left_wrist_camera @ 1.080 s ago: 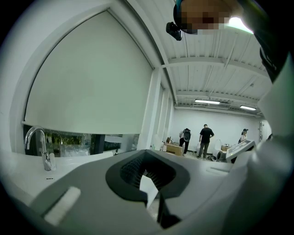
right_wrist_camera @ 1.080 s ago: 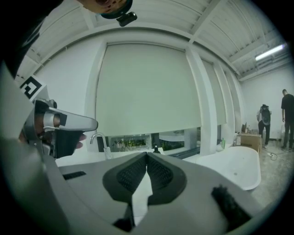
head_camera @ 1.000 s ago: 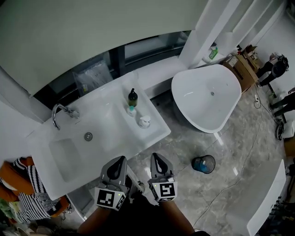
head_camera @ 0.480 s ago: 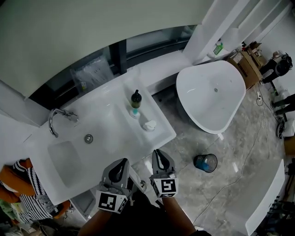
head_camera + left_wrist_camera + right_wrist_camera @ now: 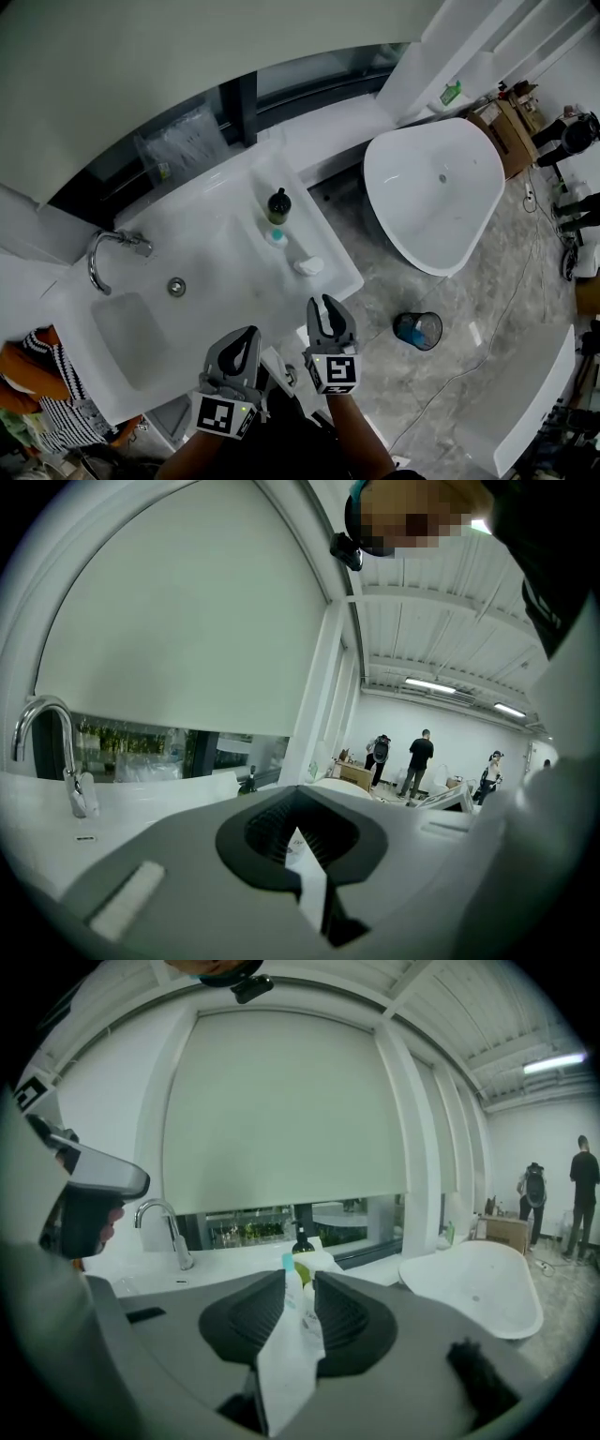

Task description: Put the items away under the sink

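Head view puts me in front of the counter (image 5: 234, 246), both grippers held low at its front edge. Nothing has gone under the sink (image 5: 131, 330) yet, as far as I can judge: every item stands on the counter's right end, well ahead of my jaws. The space below the basin is mostly hidden by my grippers and arms, so I cannot tell whether it is open.

My left gripper (image 5: 246, 336) has its jaws pressed together and carries nothing. My right gripper (image 5: 321, 304) has just been opening; its jaws stand apart with nothing between them, and in the right gripper view the bottles line up far off through the gap.

The whole job is left: reach, pick up, stow, three times over.

Count: three items in a row, one dark bottle (image 5: 277, 205), one small bottle (image 5: 276, 237) with a teal cap, one white lump (image 5: 307, 266) that I cannot identify. One tap (image 5: 101, 261), one sink. Off to the right, one tub (image 5: 441, 187) and one bin (image 5: 415, 331) on the floor.
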Demonstrator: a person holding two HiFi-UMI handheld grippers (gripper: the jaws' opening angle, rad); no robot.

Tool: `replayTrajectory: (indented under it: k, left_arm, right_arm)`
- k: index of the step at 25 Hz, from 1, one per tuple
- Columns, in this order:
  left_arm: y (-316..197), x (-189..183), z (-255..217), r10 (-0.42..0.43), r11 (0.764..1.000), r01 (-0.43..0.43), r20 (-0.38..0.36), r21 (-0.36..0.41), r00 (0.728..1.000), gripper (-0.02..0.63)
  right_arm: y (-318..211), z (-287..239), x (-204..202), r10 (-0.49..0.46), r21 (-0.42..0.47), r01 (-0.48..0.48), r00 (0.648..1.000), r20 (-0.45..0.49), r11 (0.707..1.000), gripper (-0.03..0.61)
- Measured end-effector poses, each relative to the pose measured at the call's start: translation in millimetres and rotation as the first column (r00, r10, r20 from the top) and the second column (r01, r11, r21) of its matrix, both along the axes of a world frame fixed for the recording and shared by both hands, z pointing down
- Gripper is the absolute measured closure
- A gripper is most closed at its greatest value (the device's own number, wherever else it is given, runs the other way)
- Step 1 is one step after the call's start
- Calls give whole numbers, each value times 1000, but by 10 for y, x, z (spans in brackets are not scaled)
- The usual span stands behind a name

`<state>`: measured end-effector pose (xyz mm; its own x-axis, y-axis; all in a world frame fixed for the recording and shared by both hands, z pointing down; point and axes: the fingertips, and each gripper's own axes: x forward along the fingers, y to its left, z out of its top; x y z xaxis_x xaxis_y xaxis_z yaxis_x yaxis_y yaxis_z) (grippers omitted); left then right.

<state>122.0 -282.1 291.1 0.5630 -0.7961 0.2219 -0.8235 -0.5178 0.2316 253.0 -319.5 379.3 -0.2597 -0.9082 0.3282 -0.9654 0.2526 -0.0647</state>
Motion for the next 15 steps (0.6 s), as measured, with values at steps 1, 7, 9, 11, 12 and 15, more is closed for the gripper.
replayTrajectory:
  k: [1,7,9,11,12,15]
  left_arm:
    - [-29,0,21,3,1000,-3,0,-4,1000,607]
    - [-183,-20,144,11,1000,-11,-2,-25,1000,607]
    - [-219,-26,175,13,999,-13,-2,-32,1000,607]
    - [-248,-29,205,15,999,-15,-1,-38,1000,607]
    - [-262,-32,221,16,999,-16,-1,-42,1000,607]
    - [-297,-53,283,17,998,-17,3,-56,1000,607]
  right_arm:
    - [-38,42,17,9,-7,-9,1000,2,1000,473]
    - [-266,193,44,9,-15,-10,999,-31,1000,421]
    - [-327,254,53,21,-22,-21,1000,-24,1000,407]
    - [-388,286,53,21,-27,-22,999,-29,999,393]
    - [-422,299,53,20,-25,-21,999,-35,999,389]
    - [-514,367,63,33,-13,-34,999,-39,999,377]
